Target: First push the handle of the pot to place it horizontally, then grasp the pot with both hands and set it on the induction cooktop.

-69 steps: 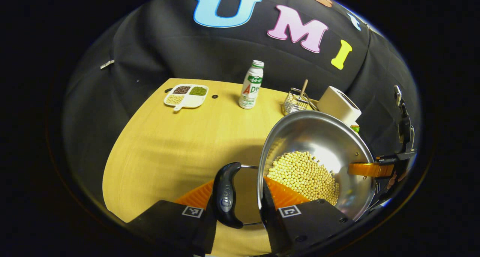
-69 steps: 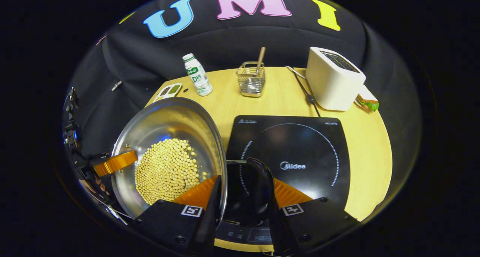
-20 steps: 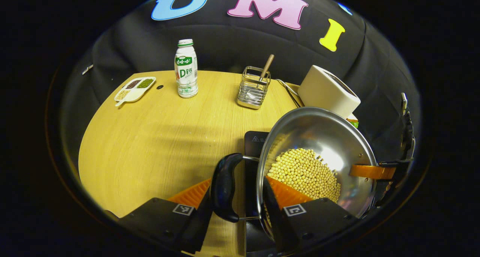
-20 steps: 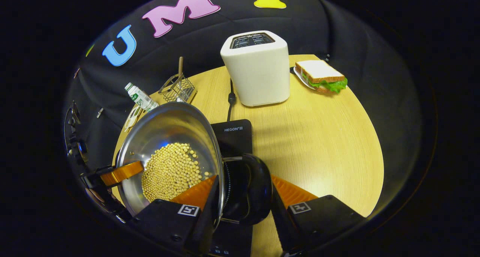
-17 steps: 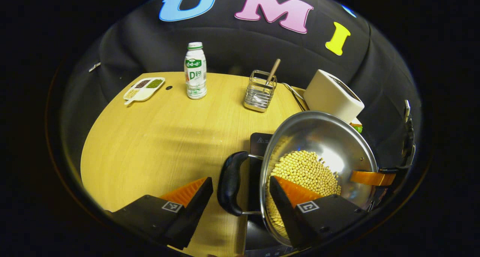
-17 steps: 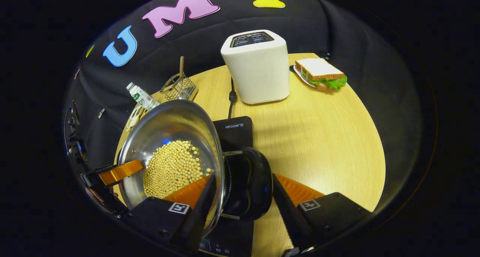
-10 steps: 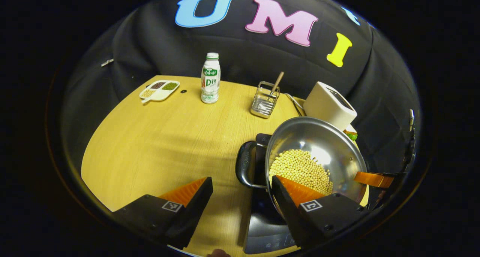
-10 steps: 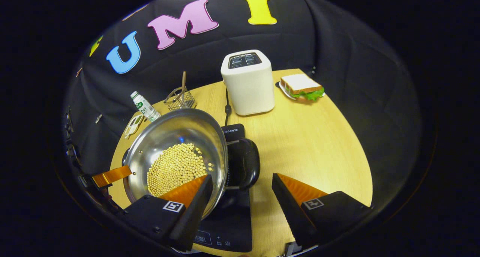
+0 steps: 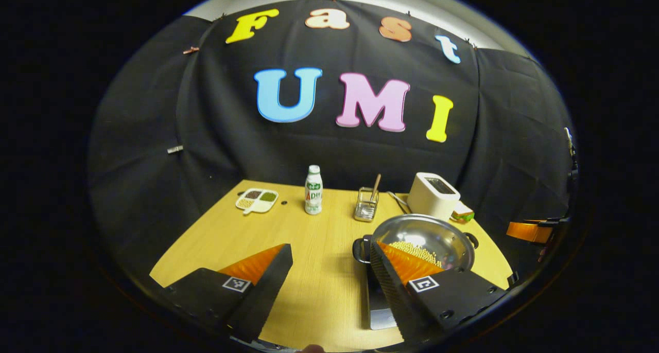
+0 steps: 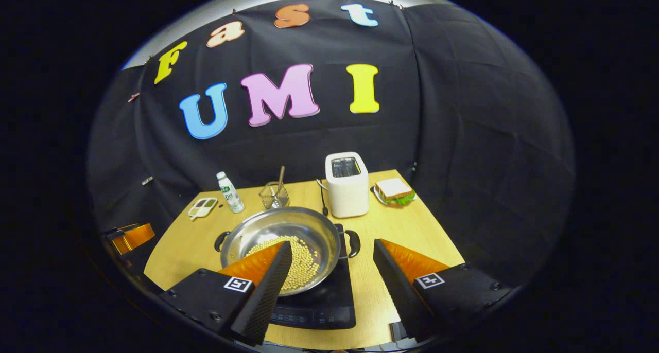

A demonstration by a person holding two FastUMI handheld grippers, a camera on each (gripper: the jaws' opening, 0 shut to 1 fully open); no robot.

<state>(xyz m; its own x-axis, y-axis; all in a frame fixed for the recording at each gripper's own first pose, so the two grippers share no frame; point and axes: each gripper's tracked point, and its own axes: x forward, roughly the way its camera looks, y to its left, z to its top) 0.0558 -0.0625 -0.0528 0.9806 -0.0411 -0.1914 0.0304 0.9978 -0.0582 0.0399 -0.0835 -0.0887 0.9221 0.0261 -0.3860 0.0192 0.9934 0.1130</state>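
- Half a second ago both grippers sat close over the pot with their fingers already spread; now both have pulled well back and up, so the pot (image 10: 280,245) looks small, at lower centre of the right gripper view.
- 3.5 s ago each gripper was clamped on a pot handle and the pot hung tilted over the table; now it sits level on the induction cooktop (image 10: 329,296).
- The left gripper (image 9: 329,270) has its fingers wide apart and holds nothing; the pot (image 9: 437,237) appears just above its right-hand finger, at lower right of the left gripper view.
- The right gripper (image 10: 332,268) also has its fingers wide apart and empty; its left-hand finger overlaps the pot's near rim in the picture.
- The pot is a shiny, shallow steel pan with a dark loop handle on each side, one at (image 10: 352,242).
- It holds a layer of pale yellow beans (image 10: 301,263).
- On the table (image 10: 412,229) a divided white dish (image 9: 257,200) at the far left holds dark, green and pale grains in separate compartments.
- A wire basket (image 9: 366,211) holds a wooden-handled utensil leaning upright.
- A white bottle (image 9: 313,190) stands between dish and basket.
- A white toaster (image 10: 347,184) stands behind the cooktop, a sandwich (image 10: 394,191) on a plate to its right.
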